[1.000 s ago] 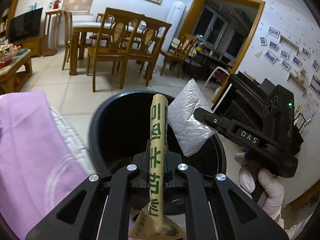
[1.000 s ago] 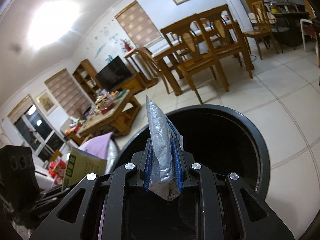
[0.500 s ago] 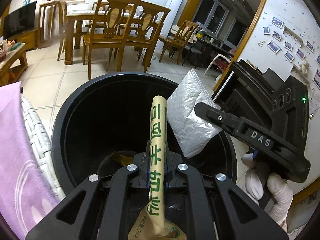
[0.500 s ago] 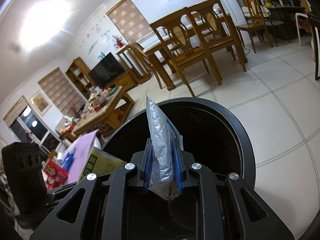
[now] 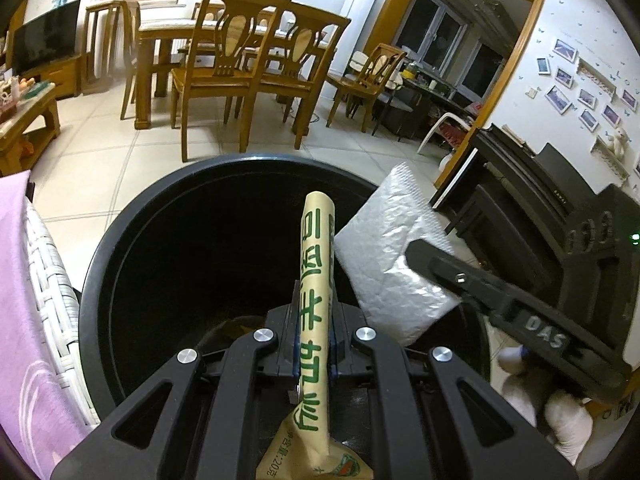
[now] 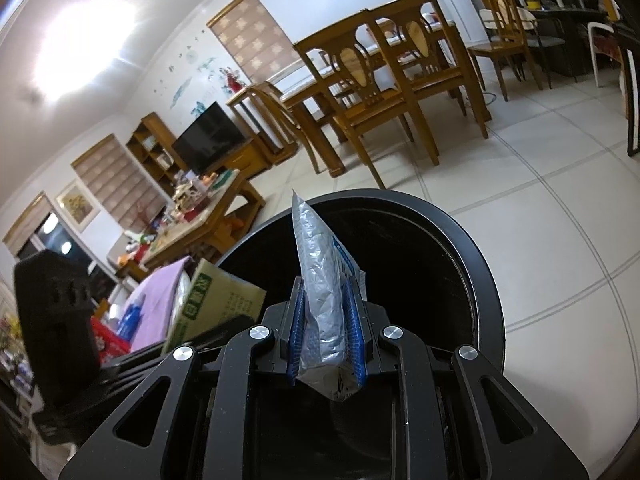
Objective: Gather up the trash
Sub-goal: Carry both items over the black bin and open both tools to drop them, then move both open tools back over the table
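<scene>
My left gripper (image 5: pixel 314 320) is shut on a tan paper packet with green lettering (image 5: pixel 316 280), held over the open black trash bin (image 5: pixel 120 240). My right gripper (image 6: pixel 326 320) is shut on a silver foil wrapper (image 6: pixel 320 272), also over the bin (image 6: pixel 460 240). In the left wrist view the right gripper (image 5: pixel 416 252) comes in from the right with the foil wrapper (image 5: pixel 388 264) above the bin's right rim. In the right wrist view the tan packet (image 6: pixel 216 300) shows at the left. Some trash lies dimly at the bin's bottom.
A white wicker seat with a purple cloth (image 5: pixel 24 300) stands left of the bin. Wooden dining chairs and a table (image 5: pixel 240 60) stand beyond on the tiled floor. A cluttered coffee table (image 6: pixel 200 208) and a black piano (image 5: pixel 540 200) flank the area.
Both grippers have moved closer over the bin, so its opening fills more of each view. Both still hold their trash.
</scene>
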